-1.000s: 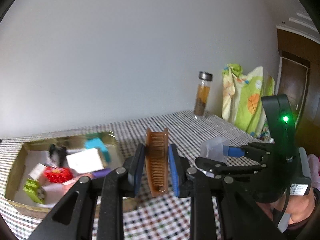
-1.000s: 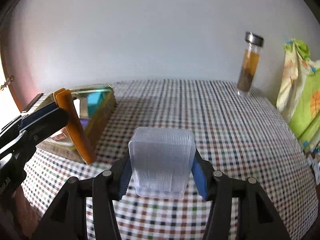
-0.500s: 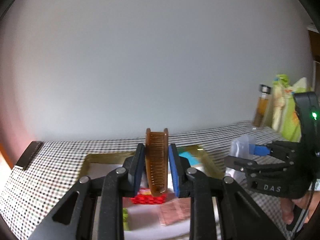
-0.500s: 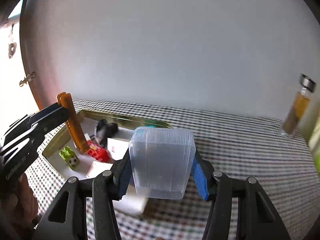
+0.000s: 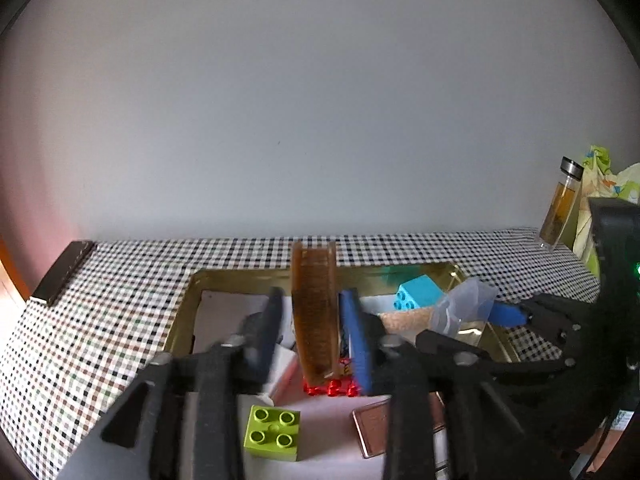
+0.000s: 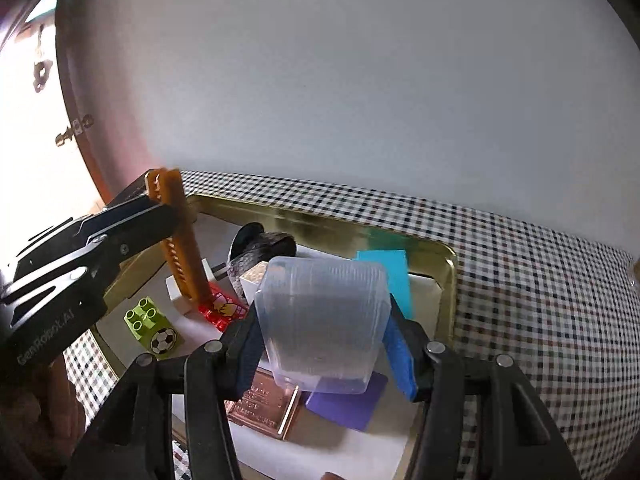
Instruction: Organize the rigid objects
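A gold metal tray [image 5: 240, 276] [image 6: 320, 220] lies on the checkered cloth. Over it, my left gripper [image 5: 312, 294] has its jaws opening. The brown comb [image 5: 314, 312] [image 6: 184, 248] stands upright between them, with a clear gap to the left pad, its lower end down by the red brick [image 5: 330, 388]. My right gripper [image 6: 324, 312] hovers over the tray's right half, and its jaws are opening too. The clear plastic box [image 6: 324, 320] [image 5: 464, 308] sits tilted between its pads, no longer squarely held.
In the tray lie a green brick [image 5: 274, 434], a cyan brick [image 5: 418, 294], a copper plate [image 6: 264, 404], a purple card [image 6: 348, 404], white blocks and a black object [image 6: 260, 248]. A bottle [image 5: 560, 212] stands far right. A dark bar [image 5: 64, 272] lies at the table's left edge.
Both grippers swung left until they hang over the tray. The left jaws have parted from the comb. The clear box has tipped between the right pads.
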Demonstrator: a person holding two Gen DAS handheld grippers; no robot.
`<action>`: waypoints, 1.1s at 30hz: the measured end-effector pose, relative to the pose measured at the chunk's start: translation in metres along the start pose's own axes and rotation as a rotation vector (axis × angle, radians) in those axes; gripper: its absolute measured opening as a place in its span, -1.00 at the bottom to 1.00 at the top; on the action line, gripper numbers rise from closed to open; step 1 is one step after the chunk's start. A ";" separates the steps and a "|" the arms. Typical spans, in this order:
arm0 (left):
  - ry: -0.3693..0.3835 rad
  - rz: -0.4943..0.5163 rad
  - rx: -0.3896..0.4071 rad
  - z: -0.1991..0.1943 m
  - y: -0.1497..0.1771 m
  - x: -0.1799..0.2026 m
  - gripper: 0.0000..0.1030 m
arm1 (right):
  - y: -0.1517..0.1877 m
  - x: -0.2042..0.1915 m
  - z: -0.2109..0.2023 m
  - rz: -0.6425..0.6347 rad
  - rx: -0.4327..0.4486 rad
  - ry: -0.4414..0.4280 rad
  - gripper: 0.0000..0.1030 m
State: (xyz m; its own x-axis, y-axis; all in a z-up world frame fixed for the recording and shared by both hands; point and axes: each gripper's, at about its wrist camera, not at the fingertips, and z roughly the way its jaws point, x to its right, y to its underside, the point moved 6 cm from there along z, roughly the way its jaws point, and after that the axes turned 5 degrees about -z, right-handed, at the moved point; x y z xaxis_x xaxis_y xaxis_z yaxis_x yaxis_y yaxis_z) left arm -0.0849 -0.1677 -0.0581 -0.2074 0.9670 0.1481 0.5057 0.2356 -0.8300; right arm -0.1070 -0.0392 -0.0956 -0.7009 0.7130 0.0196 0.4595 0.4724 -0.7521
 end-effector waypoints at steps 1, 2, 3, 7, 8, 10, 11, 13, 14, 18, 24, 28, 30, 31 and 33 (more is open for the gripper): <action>-0.007 -0.005 0.006 -0.002 -0.001 0.000 0.02 | 0.000 0.000 -0.001 -0.003 0.005 -0.001 0.26; -0.009 -0.006 0.011 -0.003 -0.002 -0.001 0.20 | 0.000 0.002 -0.003 0.000 0.014 -0.003 0.30; -0.009 -0.003 0.020 -0.004 -0.002 -0.001 0.27 | -0.002 0.006 -0.003 0.006 0.023 -0.006 0.36; -0.017 0.009 0.029 -0.008 -0.001 0.001 0.59 | -0.002 0.001 -0.013 -0.011 0.045 -0.007 0.49; -0.021 0.010 0.031 -0.008 -0.001 0.001 0.72 | -0.001 0.001 -0.014 -0.017 0.050 0.010 0.52; -0.020 0.013 0.034 -0.010 -0.001 0.002 0.82 | 0.005 -0.004 -0.022 -0.015 0.063 0.018 0.57; -0.021 0.012 0.038 -0.011 -0.002 0.002 0.82 | 0.006 -0.003 -0.024 -0.006 0.067 0.012 0.57; -0.014 0.005 0.040 -0.013 -0.003 0.002 0.82 | 0.006 -0.001 -0.027 0.010 0.075 0.003 0.57; -0.012 0.000 0.040 -0.013 -0.003 0.000 0.82 | 0.006 0.000 -0.030 0.018 0.086 -0.001 0.57; -0.022 -0.012 0.036 -0.013 -0.003 -0.004 0.90 | 0.002 0.004 -0.038 0.045 0.129 -0.010 0.65; -0.021 -0.034 0.042 -0.015 -0.003 -0.009 0.99 | 0.000 0.008 -0.049 0.079 0.177 -0.018 0.68; -0.024 -0.038 0.031 -0.013 -0.003 -0.010 0.99 | 0.000 0.012 -0.059 0.105 0.216 -0.038 0.69; -0.020 -0.041 0.030 -0.013 -0.003 -0.011 0.99 | -0.003 0.012 -0.068 0.112 0.237 -0.038 0.69; -0.018 -0.043 0.031 -0.013 -0.004 -0.012 0.99 | -0.004 0.011 -0.073 0.112 0.251 -0.037 0.69; -0.012 -0.048 0.032 -0.014 -0.004 -0.012 0.99 | -0.008 0.010 -0.084 0.104 0.278 -0.029 0.75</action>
State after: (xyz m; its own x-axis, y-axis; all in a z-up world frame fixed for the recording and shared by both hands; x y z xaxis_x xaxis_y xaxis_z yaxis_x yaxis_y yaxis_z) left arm -0.0724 -0.1784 -0.0490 -0.2409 0.9533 0.1823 0.4680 0.2787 -0.8386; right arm -0.0718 0.0079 -0.0343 -0.6749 0.7333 -0.0823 0.3649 0.2347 -0.9010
